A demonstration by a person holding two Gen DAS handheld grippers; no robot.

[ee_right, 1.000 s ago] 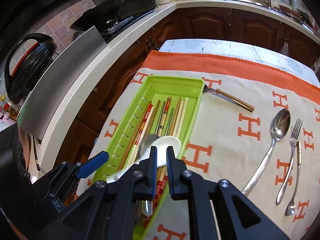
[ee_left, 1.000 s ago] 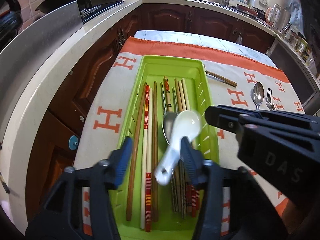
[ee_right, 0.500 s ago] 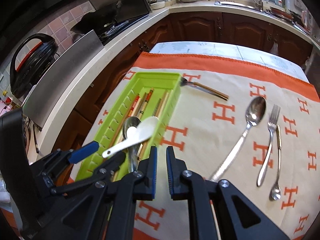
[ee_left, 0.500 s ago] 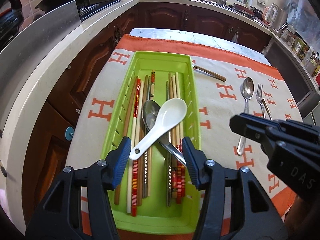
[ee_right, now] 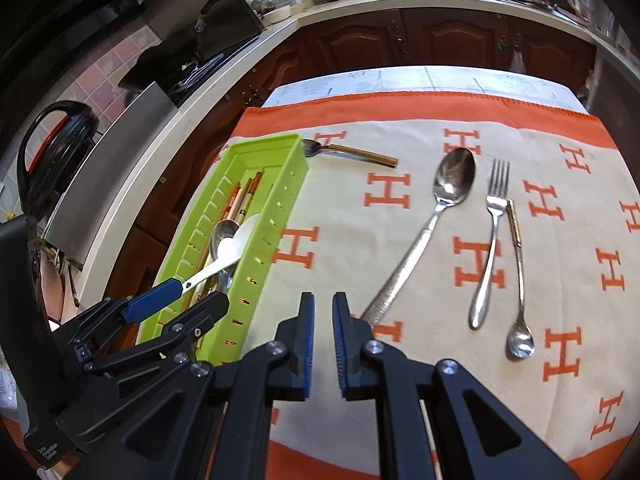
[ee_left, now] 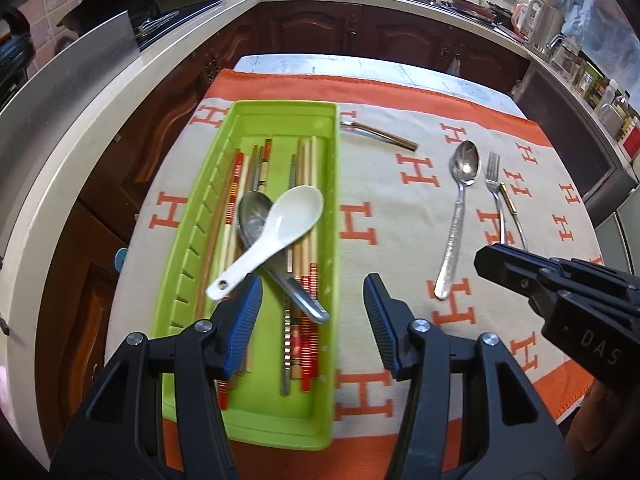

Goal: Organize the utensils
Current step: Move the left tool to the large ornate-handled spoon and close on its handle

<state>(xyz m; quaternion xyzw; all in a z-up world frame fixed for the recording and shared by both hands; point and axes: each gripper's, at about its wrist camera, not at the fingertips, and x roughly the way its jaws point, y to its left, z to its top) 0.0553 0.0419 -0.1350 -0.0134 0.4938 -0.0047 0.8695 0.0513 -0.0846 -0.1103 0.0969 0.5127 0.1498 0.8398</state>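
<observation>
Beside the green tray, the big steel spoon lies flat — the right tool, nearly closed and empty, may skid off; the left tool gapes empty.

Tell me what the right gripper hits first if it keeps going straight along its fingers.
Most likely the handle end of the large metal spoon, lying on the cloth just past the right gripper fingertips. Depth is unclear; it might touch cloth first.

Both wrist cams high, fwd-down; shared green tray.
</observation>
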